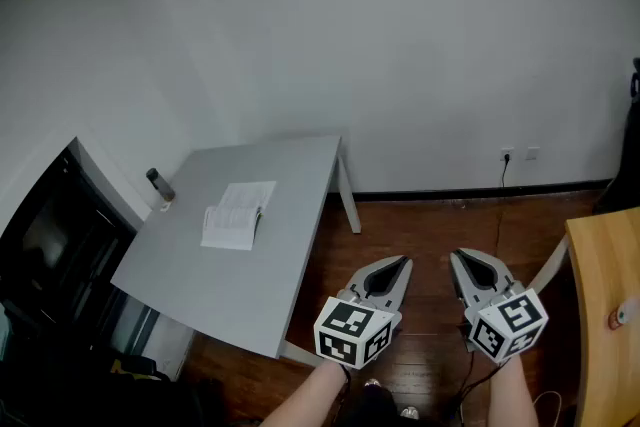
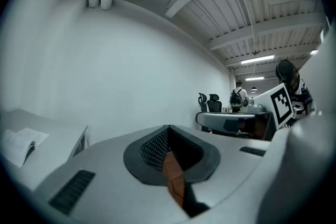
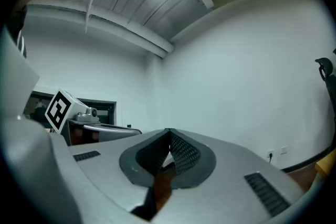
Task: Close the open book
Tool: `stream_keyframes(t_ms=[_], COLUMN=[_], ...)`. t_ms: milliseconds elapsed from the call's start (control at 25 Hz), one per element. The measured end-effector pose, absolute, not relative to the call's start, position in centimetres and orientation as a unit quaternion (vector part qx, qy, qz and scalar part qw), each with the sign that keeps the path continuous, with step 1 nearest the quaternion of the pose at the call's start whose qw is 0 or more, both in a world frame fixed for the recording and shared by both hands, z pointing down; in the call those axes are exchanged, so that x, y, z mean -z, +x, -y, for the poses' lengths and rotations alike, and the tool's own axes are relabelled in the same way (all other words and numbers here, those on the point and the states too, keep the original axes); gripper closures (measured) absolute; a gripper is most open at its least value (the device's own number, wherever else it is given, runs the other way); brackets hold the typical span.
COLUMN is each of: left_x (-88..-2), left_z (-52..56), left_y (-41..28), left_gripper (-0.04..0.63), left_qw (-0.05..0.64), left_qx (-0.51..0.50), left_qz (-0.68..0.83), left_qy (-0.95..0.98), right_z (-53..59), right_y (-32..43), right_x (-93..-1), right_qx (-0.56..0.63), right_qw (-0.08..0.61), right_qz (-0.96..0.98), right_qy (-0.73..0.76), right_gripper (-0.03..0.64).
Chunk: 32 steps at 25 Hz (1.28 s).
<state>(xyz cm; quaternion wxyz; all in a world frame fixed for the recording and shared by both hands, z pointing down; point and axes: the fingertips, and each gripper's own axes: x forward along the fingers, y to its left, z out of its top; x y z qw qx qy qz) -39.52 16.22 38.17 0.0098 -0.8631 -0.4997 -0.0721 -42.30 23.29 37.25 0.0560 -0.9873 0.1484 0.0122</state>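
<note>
**Both hand-held grippers shut and empty; book lies open on the worktop**

Head view. A grey worktop (image 1: 250, 300) stands at left, its far end close to the white wall (image 1: 420, 35). The open book (image 1: 238, 213) lies flat on it with its pages up, in the far-left part of the top. A small dark object (image 1: 158, 183) stands at the worktop's far-left edge. It is near the book but apart from it, and too small to identify. A dark cabinet (image 1: 50, 255) sits left of the worktop.

The left hand-held gripper (image 1: 403, 262) is held over the dark wood floor (image 1: 430, 215), right of the worktop's near corner and well apart from the book. The right hand-held gripper (image 1: 457, 257) is just beside it on the right. Both point away from the person, and their tips lean slightly toward each other.

Left gripper view. The jaws are together with the tips meeting, and nothing is between them. The book shows at the far left edge of this view, on the worktop.

Right gripper view. The jaws are pressed together at the tips and nothing is held. White wall lies ahead.

At the right edge of the head view is part of a wooden table (image 1: 598, 335). A small reddish item (image 1: 620, 317) lies on it, and I cannot tell what it is.
</note>
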Motion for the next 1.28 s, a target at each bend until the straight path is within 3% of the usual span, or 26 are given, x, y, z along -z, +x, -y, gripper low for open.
stream_keyframes(t_ms=[800,1280], left_x=[-39.2,-41.8], left_z=[-17.4,-19.3], left_y=[-17.2,-5.8], left_gripper=[0.591,0.591], left_qw=[-0.003,-0.005], left_qx=[0.075,0.113], left_qz=[0.515,0.474], left_qy=[-0.854,-0.873], right_z=[-24.3,-27.2], right_y=[-20.8,-8.4], right_x=[-37.4,-39.2], right_qx=[0.022,0.04], right_qw=[0.026,0.042], right_qz=[-0.123,-0.159], right_qy=[-0.992,-0.986], right_gripper=[0.612,0.612])
